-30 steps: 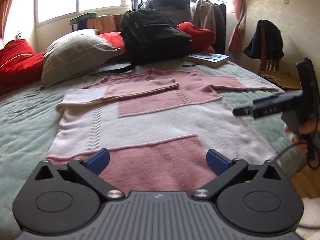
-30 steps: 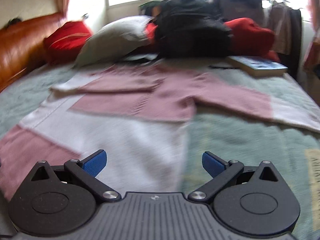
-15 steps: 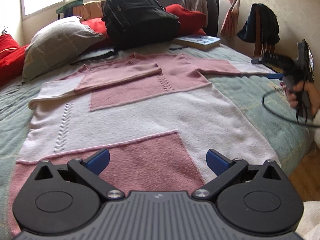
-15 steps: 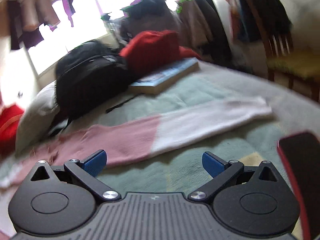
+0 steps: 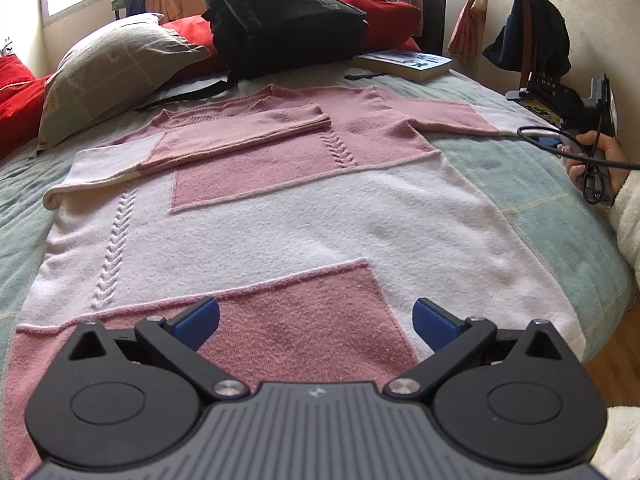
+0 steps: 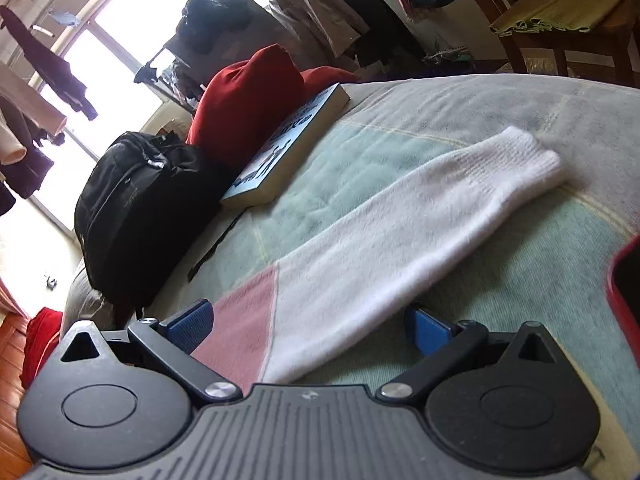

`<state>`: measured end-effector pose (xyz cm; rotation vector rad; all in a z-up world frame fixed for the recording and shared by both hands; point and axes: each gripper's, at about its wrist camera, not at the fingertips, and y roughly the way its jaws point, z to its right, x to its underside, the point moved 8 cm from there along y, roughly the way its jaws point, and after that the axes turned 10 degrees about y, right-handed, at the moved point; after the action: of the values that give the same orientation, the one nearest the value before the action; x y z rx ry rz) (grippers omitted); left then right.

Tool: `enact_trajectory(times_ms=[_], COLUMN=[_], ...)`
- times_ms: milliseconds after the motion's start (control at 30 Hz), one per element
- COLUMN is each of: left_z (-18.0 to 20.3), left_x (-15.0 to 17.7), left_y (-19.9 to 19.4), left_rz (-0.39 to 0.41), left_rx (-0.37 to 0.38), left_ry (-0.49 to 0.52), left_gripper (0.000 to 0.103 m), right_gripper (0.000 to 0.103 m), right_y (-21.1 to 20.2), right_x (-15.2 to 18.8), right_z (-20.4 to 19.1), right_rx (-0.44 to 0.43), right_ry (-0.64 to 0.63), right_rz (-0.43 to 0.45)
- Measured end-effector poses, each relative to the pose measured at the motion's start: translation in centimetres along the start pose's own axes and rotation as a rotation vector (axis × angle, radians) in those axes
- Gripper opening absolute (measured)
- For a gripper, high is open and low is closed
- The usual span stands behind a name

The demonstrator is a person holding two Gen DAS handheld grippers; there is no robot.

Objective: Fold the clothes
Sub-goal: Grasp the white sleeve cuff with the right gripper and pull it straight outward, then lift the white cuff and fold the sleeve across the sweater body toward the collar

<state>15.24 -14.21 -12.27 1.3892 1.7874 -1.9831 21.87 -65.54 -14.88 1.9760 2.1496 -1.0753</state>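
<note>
A: Lying flat and face-up on the bed [image 5: 532, 184], the pink-and-white sweater [image 5: 280, 216] has one sleeve already folded across its chest [image 5: 240, 136]; the other sleeve [image 6: 400, 240] stretches out sideways toward the bed's edge.

B: Why do the two tools sit where they do?

A: The left gripper [image 5: 316, 320] hovers over the hem, fingers wide apart and holding nothing, probably waiting to take the lower edge. The right gripper [image 6: 308, 330], held by a hand [image 5: 596, 160] in a white fleecy sleeve, straddles the outstretched sleeve near the pink-to-white seam, fingers likewise wide and not yet closed on the knit. Judged from this, the next step is to pinch that sleeve and lay it across the body.

B: And the surroundings?

A: A pale green quilted cover gives a soft, yielding surface. At the head lie a grey pillow [image 5: 116, 68], red cushions [image 5: 16, 96], a black backpack [image 5: 280, 12] and a book [image 6: 288, 148]. Beyond are a wooden chair [image 6: 560, 12], hanging clothes and a bright window. A red-edged object [image 6: 624, 288] intrudes at the right view's margin; what it is cannot be told.
</note>
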Motion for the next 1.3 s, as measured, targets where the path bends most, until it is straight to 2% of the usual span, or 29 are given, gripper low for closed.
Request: enact_trajectory(times_ms=[400, 500, 667, 833, 1067, 1300], left_z=[-0.2, -0.1, -0.3, -0.6, -1.2, -2.2], left_x=[-0.4, -0.5, -0.8, -0.9, -0.4, 0.5], left_y=[0.8, 0.7, 0.3, -0.4, -1.4, -2.8], left_rz=[-0.009, -0.005, 0.006, 0.027, 0.032, 0.043], left_rx=[0.007, 0.008, 0.004, 0.004, 0.007, 0.002], left_ry=[-0.008, -0.003, 0.002, 0.008, 0.032, 0.040], left_gripper=[0.102, 0.102, 0.102, 0.102, 0.102, 0.102], right_gripper=[0.103, 0.103, 0.103, 0.103, 0.103, 0.103], right_y=[3.2, 3.0, 1.5, 0.8, 1.0, 1.8], right_x=[-2.5, -2.6, -3.0, -3.1, -1.6, 0.4], right_z=[-0.1, -0.6, -2.5, -5.3, -9.4, -13.2], right_rx=[-0.046, -0.064, -0.147, -0.174, -0.153, -0.081], right_ry=[-0.010, -0.014, -0.005, -0.048, -0.127, -0.184], right_rz=[0.046, 0.059, 0.069, 0.056, 0.013, -0.025])
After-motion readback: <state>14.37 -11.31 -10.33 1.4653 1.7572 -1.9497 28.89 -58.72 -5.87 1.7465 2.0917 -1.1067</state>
